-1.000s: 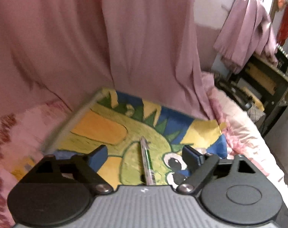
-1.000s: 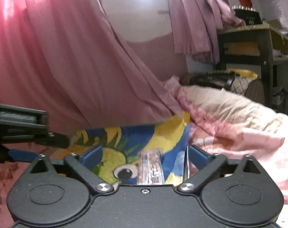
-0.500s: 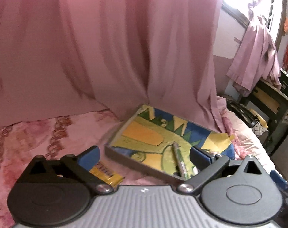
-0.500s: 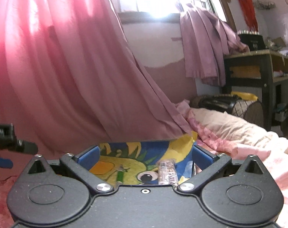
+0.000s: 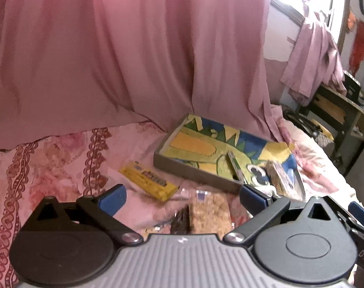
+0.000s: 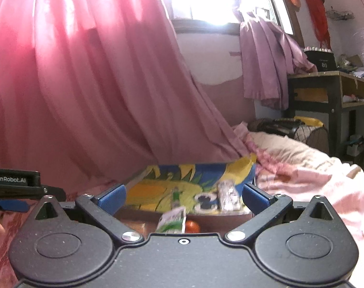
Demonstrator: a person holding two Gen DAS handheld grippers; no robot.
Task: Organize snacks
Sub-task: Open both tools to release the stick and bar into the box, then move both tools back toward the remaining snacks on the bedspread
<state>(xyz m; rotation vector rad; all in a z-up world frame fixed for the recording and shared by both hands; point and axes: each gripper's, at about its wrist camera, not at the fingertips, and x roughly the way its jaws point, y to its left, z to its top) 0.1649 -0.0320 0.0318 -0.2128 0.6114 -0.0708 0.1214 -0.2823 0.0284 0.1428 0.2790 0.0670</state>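
Observation:
A shallow tray (image 5: pixel 194 171) with a green, yellow and blue cartoon print lies on the pink bedspread; it also shows in the right wrist view (image 6: pixel 146 182). In it lie a thin green stick pack (image 5: pixel 234 165) and a clear-wrapped bar (image 5: pixel 281 176). In front of the tray lie a yellow snack bar (image 5: pixel 147 180), an oat bar in clear wrap (image 5: pixel 210 212) and a dark bar (image 5: pixel 180 219). My left gripper (image 5: pixel 182 198) is open and empty above these. My right gripper (image 6: pixel 183 195) is open and empty, with a green-and-white packet (image 6: pixel 172 220) and an orange ball (image 6: pixel 191 226) below it.
A pink curtain (image 5: pixel 134 48) hangs behind the bed. A rumpled pink blanket (image 6: pixel 314 180) lies to the right. A dark wooden desk (image 6: pixel 330 96) and a black bag (image 6: pixel 278 126) stand at the far right. The left gripper's body (image 6: pixel 14 182) shows at the right view's left edge.
Both grippers have pulled back and up from the tray. The loose snacks in front of the tray have come into view. Both jaws stay open.

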